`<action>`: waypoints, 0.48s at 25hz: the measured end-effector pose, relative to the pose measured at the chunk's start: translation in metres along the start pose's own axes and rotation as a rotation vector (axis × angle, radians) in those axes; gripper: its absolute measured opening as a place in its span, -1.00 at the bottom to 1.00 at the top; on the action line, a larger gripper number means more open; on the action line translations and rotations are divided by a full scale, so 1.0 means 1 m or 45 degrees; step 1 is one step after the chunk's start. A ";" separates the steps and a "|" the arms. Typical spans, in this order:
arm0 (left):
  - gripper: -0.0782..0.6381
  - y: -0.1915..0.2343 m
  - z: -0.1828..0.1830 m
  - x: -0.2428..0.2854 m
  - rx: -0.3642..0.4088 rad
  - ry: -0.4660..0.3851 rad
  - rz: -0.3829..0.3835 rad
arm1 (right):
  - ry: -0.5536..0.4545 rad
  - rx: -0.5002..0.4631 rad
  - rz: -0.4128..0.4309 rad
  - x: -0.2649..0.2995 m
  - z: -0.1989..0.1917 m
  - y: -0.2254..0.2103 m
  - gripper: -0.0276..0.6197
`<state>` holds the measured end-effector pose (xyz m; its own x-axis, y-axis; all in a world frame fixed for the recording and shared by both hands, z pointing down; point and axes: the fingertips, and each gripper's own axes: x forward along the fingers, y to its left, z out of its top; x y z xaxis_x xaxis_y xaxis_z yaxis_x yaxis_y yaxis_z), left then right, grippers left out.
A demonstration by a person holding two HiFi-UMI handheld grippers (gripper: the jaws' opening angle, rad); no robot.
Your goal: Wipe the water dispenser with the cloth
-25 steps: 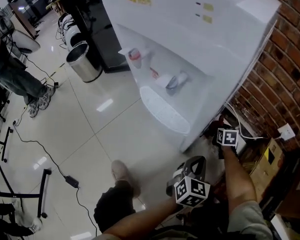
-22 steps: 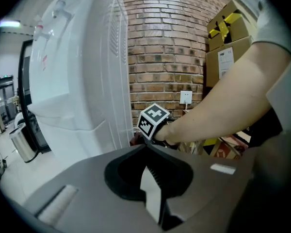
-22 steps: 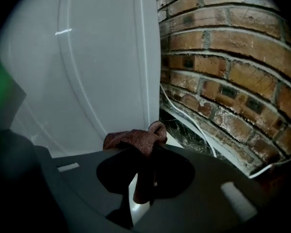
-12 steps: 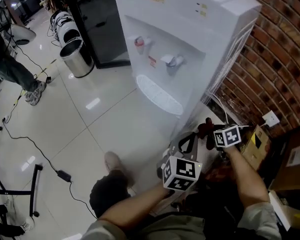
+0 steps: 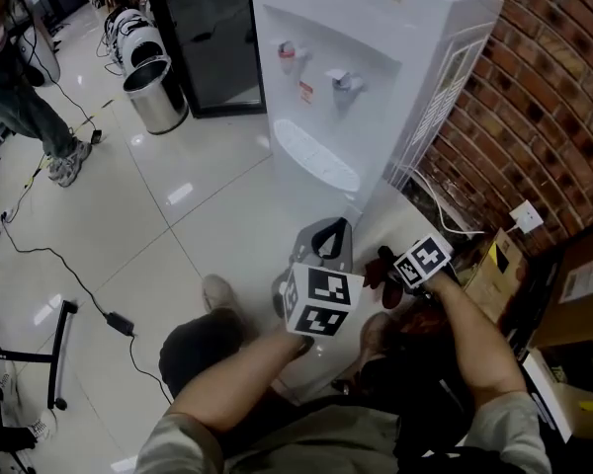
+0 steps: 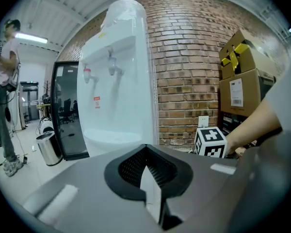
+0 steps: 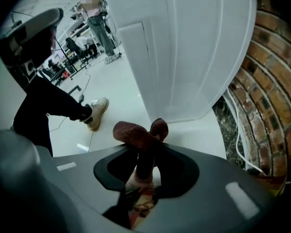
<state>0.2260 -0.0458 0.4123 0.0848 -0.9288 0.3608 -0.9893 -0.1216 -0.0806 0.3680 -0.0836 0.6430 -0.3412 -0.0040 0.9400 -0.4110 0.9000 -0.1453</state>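
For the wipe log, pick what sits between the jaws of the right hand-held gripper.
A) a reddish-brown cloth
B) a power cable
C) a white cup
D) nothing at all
A: the right gripper view shows the reddish-brown cloth standing between the jaws of the right hand-held gripper, which are opening.

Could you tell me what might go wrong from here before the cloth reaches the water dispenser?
The right gripper is opening its jaws with the cloth between them, so it may slip to the floor, short of the water dispenser. A white cable trails by the brick wall beside the dispenser; a low sweep there might snag it.
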 end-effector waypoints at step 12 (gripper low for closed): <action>-0.78 0.061 0.057 -0.002 0.031 -0.140 0.063 | 0.131 -0.148 0.341 -0.034 -0.012 0.045 -0.87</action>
<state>0.1719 -0.0716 0.3543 0.0500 -0.9665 0.2518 -0.9895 -0.0821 -0.1188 0.3713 -0.0379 0.6086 -0.3345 0.2789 0.9002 -0.2164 0.9070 -0.3614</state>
